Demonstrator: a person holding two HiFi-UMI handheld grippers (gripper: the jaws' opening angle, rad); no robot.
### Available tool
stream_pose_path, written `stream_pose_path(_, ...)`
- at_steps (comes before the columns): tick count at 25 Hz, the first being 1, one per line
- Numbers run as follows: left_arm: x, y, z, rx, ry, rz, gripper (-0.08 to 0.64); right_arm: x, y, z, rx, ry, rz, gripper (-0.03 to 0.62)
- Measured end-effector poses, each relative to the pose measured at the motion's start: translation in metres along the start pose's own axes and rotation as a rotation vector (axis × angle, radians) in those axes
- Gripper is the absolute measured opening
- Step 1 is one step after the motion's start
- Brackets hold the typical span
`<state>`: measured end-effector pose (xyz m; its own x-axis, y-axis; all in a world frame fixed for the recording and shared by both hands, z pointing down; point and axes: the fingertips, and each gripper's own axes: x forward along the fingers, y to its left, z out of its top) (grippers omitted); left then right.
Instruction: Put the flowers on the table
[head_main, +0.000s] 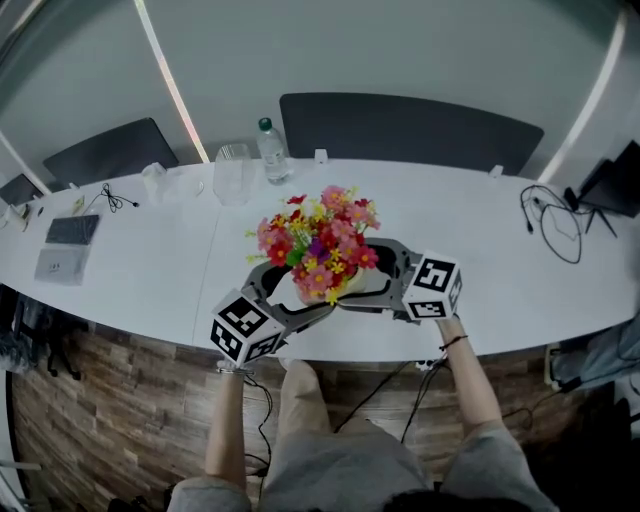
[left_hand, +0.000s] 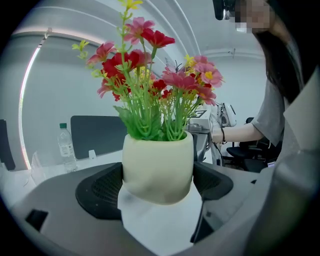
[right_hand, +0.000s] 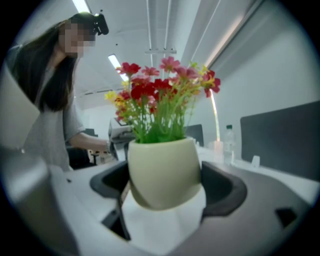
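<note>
While left claw and right claw each pinch the cream pot between their jaws | flowers upright above both claws, bench beneath | risk: uneven release could tip pot off the near edge.

flower pot in left tool
</note>
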<state>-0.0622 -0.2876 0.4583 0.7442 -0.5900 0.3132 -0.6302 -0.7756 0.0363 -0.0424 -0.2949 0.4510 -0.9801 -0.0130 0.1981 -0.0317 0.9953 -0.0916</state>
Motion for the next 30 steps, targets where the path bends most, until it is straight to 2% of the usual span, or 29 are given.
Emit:
stream_pose_path(19, 0.031, 0.027, -0.074, -0.037, 0.062, 0.032, 0.436, 0.028, -0.03, -0.074, -0.016, 0.102, 0.019, 0.44)
stream_pose_path(30, 0.046, 0.035, -0.1, -0.06, 0.1, 0.045, 0.436, 0.033, -0.043, -0.102, -0.002, 0.146, 0.026, 0.44)
